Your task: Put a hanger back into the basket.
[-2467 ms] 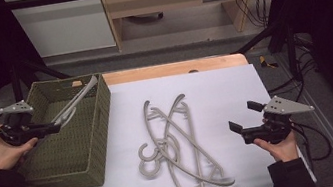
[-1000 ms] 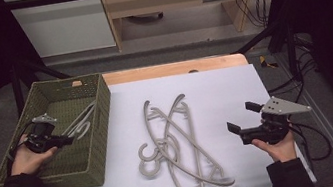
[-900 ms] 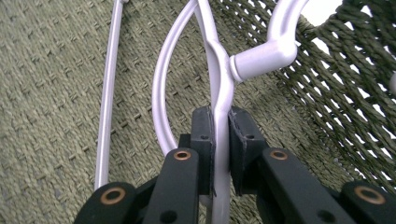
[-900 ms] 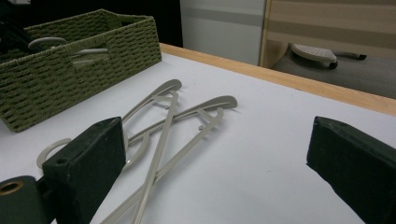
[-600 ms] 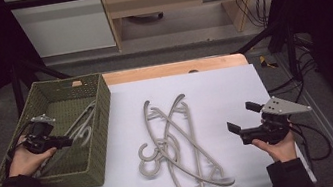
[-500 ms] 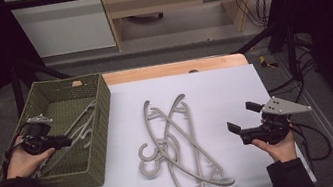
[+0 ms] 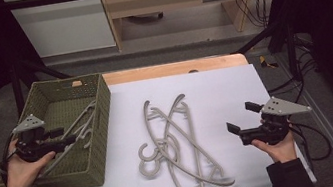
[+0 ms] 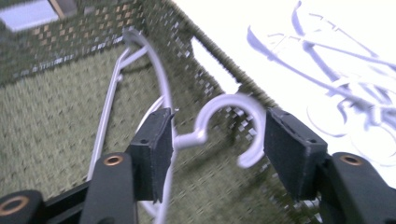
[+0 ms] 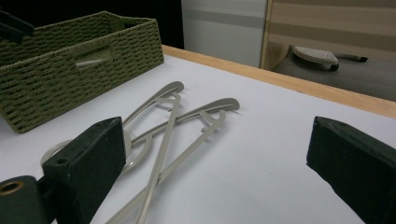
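Note:
A pale grey plastic hanger [image 7: 76,130] lies slanted inside the green woven basket [image 7: 102,134] at the table's left. My left gripper [image 7: 63,138] sits low in the basket, open, with the hanger's hook [image 8: 229,105] loose between its jaws [image 8: 217,135], touching neither pad as far as I can tell. Several more grey hangers [image 7: 177,142] lie crossed in a heap on the white table's middle. My right gripper [image 7: 238,118] hovers open at the table's right, facing that heap [image 9: 177,116] with nothing between its jaws [image 9: 219,154].
The basket's woven wall [image 8: 219,70] rises close on the left gripper's right side. The basket [image 9: 70,70] stands beyond the heap in the right gripper view. A wooden strip [image 7: 175,68] edges the white table top [image 7: 224,89] at the back. Metal frame rails run along both sides.
My left gripper came down from above the basket's rim into the basket with the hanger. The hanger now rests inside, and the jaws stand apart around its hook. The right gripper has stayed put.

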The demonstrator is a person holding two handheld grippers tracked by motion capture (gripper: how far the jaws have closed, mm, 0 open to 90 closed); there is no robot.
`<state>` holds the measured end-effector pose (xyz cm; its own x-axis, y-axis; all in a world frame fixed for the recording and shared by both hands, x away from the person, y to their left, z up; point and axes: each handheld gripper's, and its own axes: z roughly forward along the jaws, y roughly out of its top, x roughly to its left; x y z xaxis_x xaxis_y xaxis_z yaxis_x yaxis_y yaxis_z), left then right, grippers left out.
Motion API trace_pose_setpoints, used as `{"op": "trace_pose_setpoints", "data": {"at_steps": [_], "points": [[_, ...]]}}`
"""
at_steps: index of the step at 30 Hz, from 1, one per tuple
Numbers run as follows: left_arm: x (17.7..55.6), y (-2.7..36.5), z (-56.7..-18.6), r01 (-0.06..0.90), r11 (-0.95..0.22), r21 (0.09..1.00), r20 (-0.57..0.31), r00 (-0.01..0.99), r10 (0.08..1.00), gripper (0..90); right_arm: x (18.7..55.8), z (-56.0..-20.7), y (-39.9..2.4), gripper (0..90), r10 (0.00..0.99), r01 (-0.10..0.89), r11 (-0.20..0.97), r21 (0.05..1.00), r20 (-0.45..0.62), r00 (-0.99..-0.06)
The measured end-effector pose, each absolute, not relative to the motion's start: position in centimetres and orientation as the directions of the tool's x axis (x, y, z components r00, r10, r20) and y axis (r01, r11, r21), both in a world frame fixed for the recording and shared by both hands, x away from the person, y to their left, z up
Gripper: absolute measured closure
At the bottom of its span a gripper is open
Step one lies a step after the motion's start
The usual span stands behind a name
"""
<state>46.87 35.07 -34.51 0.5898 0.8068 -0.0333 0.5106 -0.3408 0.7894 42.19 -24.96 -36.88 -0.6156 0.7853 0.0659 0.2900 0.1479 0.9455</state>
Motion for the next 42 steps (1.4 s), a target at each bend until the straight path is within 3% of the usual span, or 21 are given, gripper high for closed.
{"op": "trace_pose_setpoints", "data": {"at_steps": [7, 17, 27, 42], "points": [[44.7, 32.2, -34.0, 0.418, -0.332, 0.845, -0.007, 0.63, 0.777, 26.1, 42.1, -36.8, -24.8, 5.1, 0.782, 0.291, 0.15, 0.945, 0.066, -0.619], [42.4, 28.3, -34.8, 0.337, -0.305, 0.891, -0.005, 0.678, 0.735, 16.6, 42.0, -36.7, -23.8, 5.5, 0.772, 0.298, 0.177, 0.938, 0.055, -0.633], [40.8, 25.5, -37.0, 0.313, -0.259, 0.914, -0.047, 0.715, 0.698, 11.4, 42.3, -37.4, -22.0, 5.8, 0.755, 0.316, 0.209, 0.926, 0.052, -0.653], [40.4, 24.3, -38.6, 0.305, -0.285, 0.909, -0.033, 0.732, 0.68, 8.7, 42.3, -37.8, -19.2, 6.4, 0.729, 0.331, 0.258, 0.908, 0.042, -0.683]]}}
